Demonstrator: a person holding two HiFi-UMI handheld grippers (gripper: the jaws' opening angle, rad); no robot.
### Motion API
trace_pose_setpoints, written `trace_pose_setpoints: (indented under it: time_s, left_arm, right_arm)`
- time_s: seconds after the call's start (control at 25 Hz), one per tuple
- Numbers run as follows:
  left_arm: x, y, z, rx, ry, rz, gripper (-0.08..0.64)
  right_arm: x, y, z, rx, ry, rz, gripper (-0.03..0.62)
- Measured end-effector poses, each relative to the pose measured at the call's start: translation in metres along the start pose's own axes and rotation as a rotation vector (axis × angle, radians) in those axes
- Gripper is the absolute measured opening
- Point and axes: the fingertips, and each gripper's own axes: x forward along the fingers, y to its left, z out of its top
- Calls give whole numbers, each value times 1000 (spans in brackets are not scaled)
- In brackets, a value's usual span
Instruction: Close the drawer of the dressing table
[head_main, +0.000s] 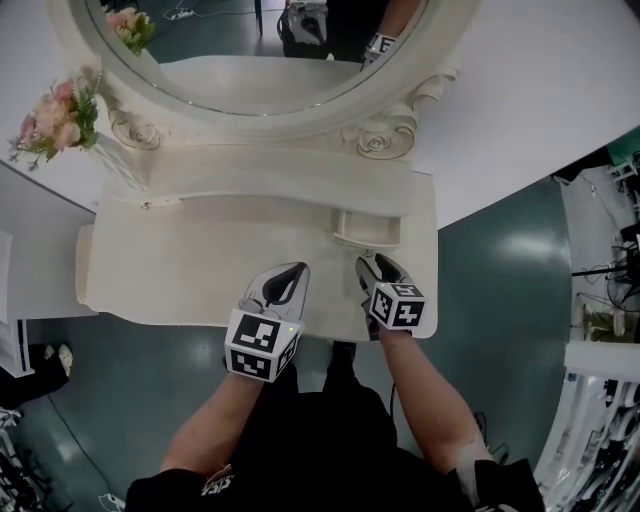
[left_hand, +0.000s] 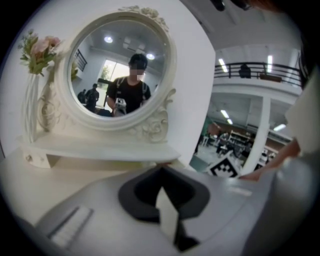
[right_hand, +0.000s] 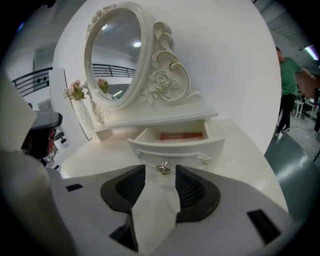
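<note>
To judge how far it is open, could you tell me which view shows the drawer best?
The right gripper view: the drawer faces the camera, pulled out, a red thing inside, its knob just beyond the open right gripper. The head view shows it only from above. The left gripper view does not clearly show it.

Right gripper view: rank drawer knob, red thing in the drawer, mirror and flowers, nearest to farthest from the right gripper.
1. Drawer knob: straight ahead, just beyond the open jaws.
2. Red thing: inside the open drawer, further back.
3. Mirror: upper left, above the shelf.
4. Flowers: far left, beside the mirror.
</note>
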Motion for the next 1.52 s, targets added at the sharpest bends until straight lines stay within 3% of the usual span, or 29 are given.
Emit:
trace_pose_setpoints:
  time_s: [0.2, 0.52, 1.52]
  left_arm:
    - [0, 9, -6, -3, 14, -4, 9]
    - [0, 23, -5, -22, 15, -1, 9]
    - [3, 16, 12, -56, 6, 98, 9]
  right_arm:
    - [10, -2, -1, 18, 4, -50, 144]
    - [16, -5, -1, -28, 37, -116, 86]
    - [28, -15, 30, -63, 38, -19, 86]
